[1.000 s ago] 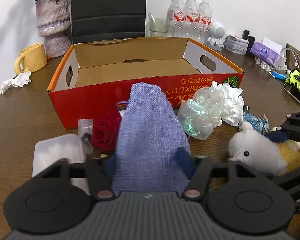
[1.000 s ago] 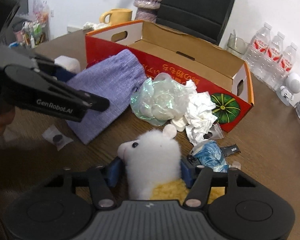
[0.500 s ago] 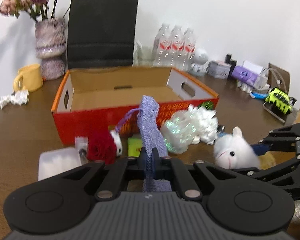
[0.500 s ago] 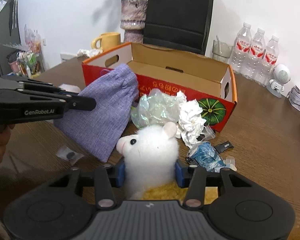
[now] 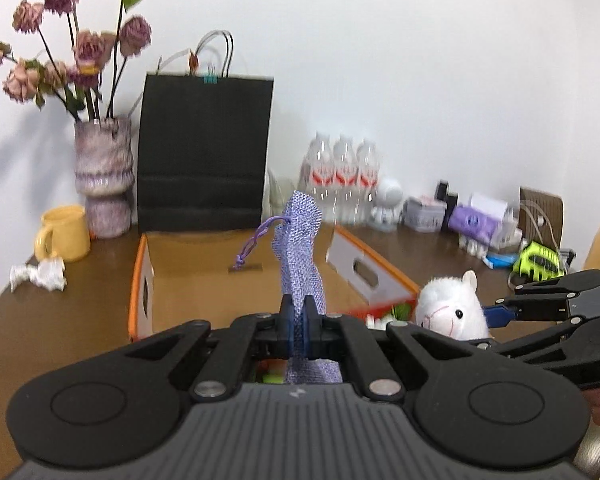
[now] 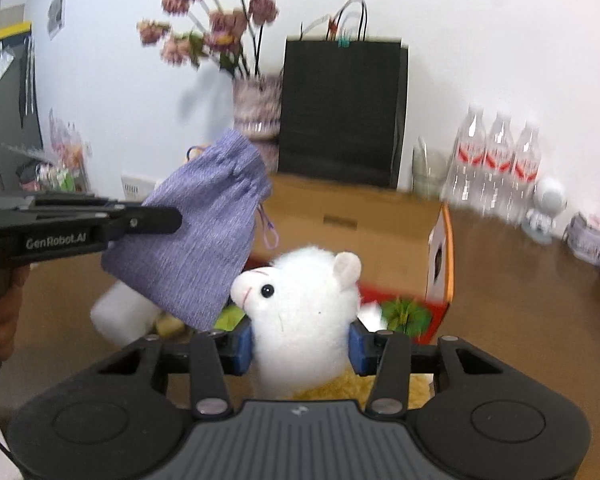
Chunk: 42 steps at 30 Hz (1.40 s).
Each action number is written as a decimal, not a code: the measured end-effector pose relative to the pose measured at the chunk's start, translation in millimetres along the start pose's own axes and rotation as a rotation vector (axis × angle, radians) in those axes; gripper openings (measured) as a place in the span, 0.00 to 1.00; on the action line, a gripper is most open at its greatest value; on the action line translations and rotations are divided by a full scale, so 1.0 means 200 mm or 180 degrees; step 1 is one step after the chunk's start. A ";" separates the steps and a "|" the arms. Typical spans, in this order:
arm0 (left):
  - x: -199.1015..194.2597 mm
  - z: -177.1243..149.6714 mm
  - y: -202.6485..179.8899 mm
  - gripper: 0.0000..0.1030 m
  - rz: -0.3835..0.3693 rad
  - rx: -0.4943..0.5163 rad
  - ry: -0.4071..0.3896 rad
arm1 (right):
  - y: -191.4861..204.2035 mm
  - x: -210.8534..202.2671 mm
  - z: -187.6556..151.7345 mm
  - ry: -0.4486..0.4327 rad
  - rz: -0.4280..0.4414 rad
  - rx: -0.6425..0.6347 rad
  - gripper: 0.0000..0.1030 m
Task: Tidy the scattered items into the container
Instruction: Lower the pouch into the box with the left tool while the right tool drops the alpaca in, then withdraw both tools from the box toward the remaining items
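- While both items hung clear of the table, the left gripper [image 5: 299, 322] was clamped on the purple pouch [image 5: 300, 248], fabric pinched flat between its blue pads.
- The right gripper [image 6: 300, 344] squeezed the white plush toy [image 6: 300, 300] at its body, pads pressed into the fur on both sides.
- The cardboard box [image 5: 204, 280] stood just beyond both loads, open and apparently empty where visible.
- Pouch handling: judged light, limp and non-fragile; a pinch near one edge suffices, but it droops and its cord [image 5: 256, 244] may snag the box rim.
- Toy handling: judged soft and compressible; grip mid-body, since fur can slip.
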<state>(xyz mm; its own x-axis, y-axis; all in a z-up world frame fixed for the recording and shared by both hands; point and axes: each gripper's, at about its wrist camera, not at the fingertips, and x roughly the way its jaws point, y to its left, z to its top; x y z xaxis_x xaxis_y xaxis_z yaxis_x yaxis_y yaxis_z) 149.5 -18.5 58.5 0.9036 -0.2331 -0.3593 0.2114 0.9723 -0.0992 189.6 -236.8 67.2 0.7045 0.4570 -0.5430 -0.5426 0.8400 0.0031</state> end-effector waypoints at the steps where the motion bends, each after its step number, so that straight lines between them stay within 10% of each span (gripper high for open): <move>1: 0.01 0.04 0.01 0.04 0.0001 -0.0005 -0.0042 | -0.01 0.01 0.04 -0.0058 -0.0017 -0.0005 0.43; 7: 0.16 0.25 0.11 0.04 -0.0028 -0.0135 -0.0163 | -0.10 0.18 0.34 -0.0186 -0.0069 0.0153 0.43; 13: 0.49 0.36 0.22 0.04 -0.0080 -0.0394 0.0228 | -0.16 0.59 0.54 0.0138 -0.0126 0.0420 0.43; 21: 0.96 0.22 0.35 0.04 0.0132 -0.0588 0.1151 | -0.26 1.16 0.46 0.0944 -0.0234 0.0753 0.43; 31: 1.06 0.14 0.43 0.07 0.0338 -0.0474 0.1420 | -0.24 1.30 0.44 0.1157 -0.0315 0.0711 0.53; 35: 1.02 0.15 0.39 0.64 0.0552 -0.0236 0.1342 | -0.25 1.27 0.45 0.1104 -0.0396 0.0662 0.78; 42: 0.80 0.23 0.34 1.00 0.0689 -0.0020 0.0969 | -0.25 0.99 0.50 0.0707 -0.0284 0.0627 0.99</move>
<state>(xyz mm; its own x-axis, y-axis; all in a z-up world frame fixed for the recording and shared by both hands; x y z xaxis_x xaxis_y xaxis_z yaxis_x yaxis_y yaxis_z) 324.6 10.2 37.1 0.7747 -0.0165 -0.6321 0.0244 0.9997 0.0038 402.6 -158.0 43.8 0.6164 0.3221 -0.7185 -0.3688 0.9243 0.0980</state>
